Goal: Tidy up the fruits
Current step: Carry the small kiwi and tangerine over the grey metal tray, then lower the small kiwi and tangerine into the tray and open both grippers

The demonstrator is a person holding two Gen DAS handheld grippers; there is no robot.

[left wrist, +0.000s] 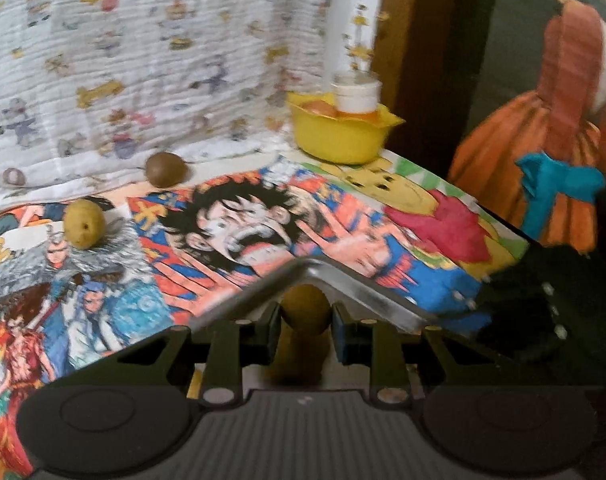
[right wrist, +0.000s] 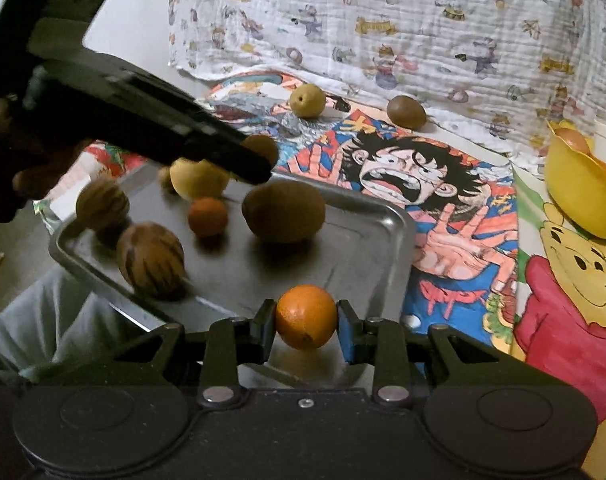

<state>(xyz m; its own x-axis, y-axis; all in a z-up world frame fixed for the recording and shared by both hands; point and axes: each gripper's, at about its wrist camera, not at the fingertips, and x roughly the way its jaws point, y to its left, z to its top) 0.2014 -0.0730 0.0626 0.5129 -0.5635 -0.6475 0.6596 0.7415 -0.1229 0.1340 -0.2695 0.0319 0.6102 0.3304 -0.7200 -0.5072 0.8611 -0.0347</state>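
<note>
Fruit is filling both my hands: my right gripper (right wrist: 306, 318) is clamping an orange (right wrist: 306, 316) just above the near edge of the metal tray (right wrist: 343, 240), and my left gripper (left wrist: 306, 314) is pinching a small brownish fruit (left wrist: 306, 308) over the tray's corner. I am aiming each piece at bare metal, away from the large brown fruit (right wrist: 284, 210) and the striped fruit (right wrist: 150, 260), so nothing rolls when set down. Two fruits are waiting on the table: a yellowish one (right wrist: 307, 100) and a brown one (right wrist: 406, 110). I should be lowering until each touches before letting go.
</note>
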